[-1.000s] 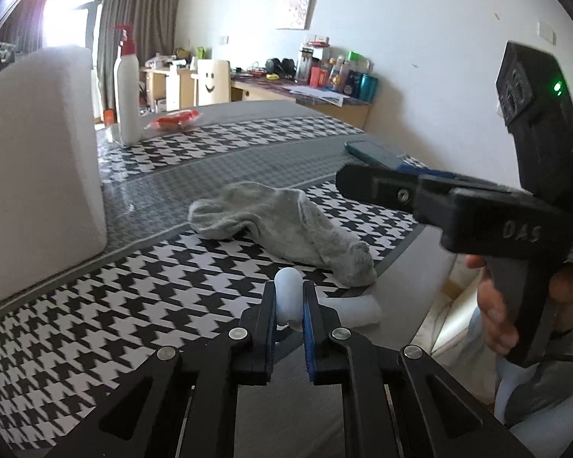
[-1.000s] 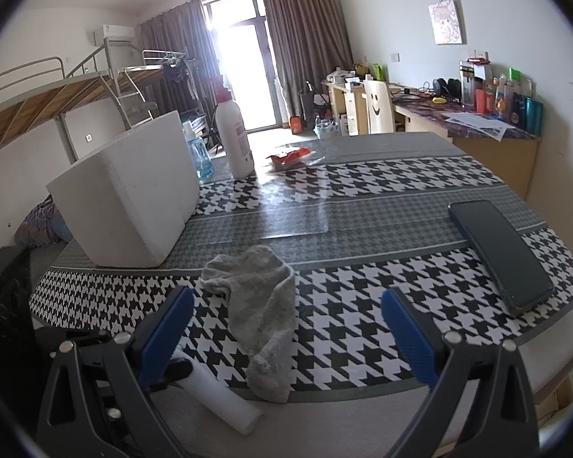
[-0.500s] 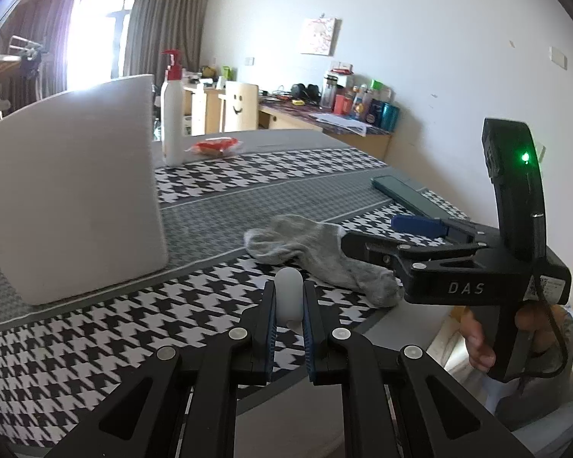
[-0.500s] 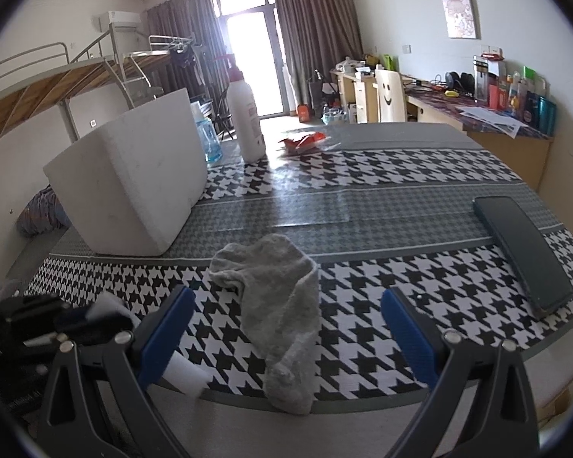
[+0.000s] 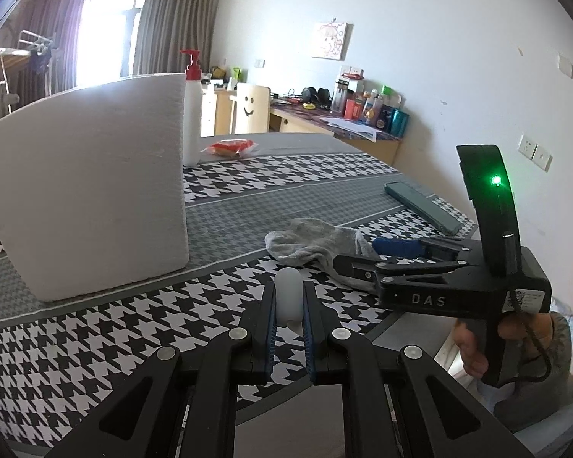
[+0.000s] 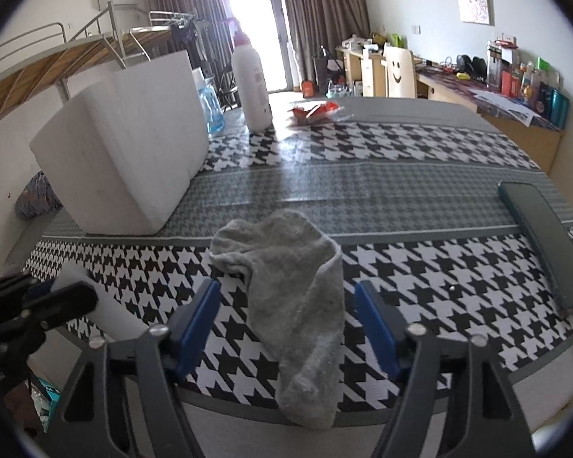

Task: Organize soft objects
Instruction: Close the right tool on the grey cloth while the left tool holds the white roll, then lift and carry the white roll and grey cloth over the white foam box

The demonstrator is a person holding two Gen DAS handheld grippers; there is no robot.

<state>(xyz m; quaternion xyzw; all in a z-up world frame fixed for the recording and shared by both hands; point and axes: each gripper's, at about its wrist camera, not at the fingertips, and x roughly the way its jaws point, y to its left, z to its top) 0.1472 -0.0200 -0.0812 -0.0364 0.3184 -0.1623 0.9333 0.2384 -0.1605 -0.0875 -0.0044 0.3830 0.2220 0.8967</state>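
My left gripper (image 5: 289,315) is clamped on a smooth white roll (image 5: 288,294), a soft-looking cylinder with a rounded end that sticks out past the blue pads; in my right camera the same white roll (image 6: 109,311) runs slantwise, its near end hanging out over the table edge. My right gripper (image 6: 286,326) has just been narrowing its jaws, yet the blue pads stand clear of the cloth, one on each side of the grey sock (image 6: 300,297) and not pressing it. The sock is a fuzzy, terry-like knit, limp and rumpled, lying flat on the near band of the tablecloth. Its long axis runs away from me: the crumpled, wider open cuff lies farther up the table near the grey stripe, and the rounded toe points back toward me, reaching the table edge. From my left camera the grey sock (image 5: 317,246) lies beyond and to the right of the roll, with the right gripper (image 5: 366,255) over its near part. The tablecloth (image 6: 420,263) is a glossy sheet printed with black and white houndstooth, broken by a finer grey woven-look band. On that band sits a large white foam block (image 6: 130,152), matt and grainy, with squared faces. Behind it stands a tall white pump bottle (image 6: 252,87) of smooth plastic. A dark, flat, oblong case (image 6: 542,244) with rounded corners lies at the right side of the table, well apart from the sock.
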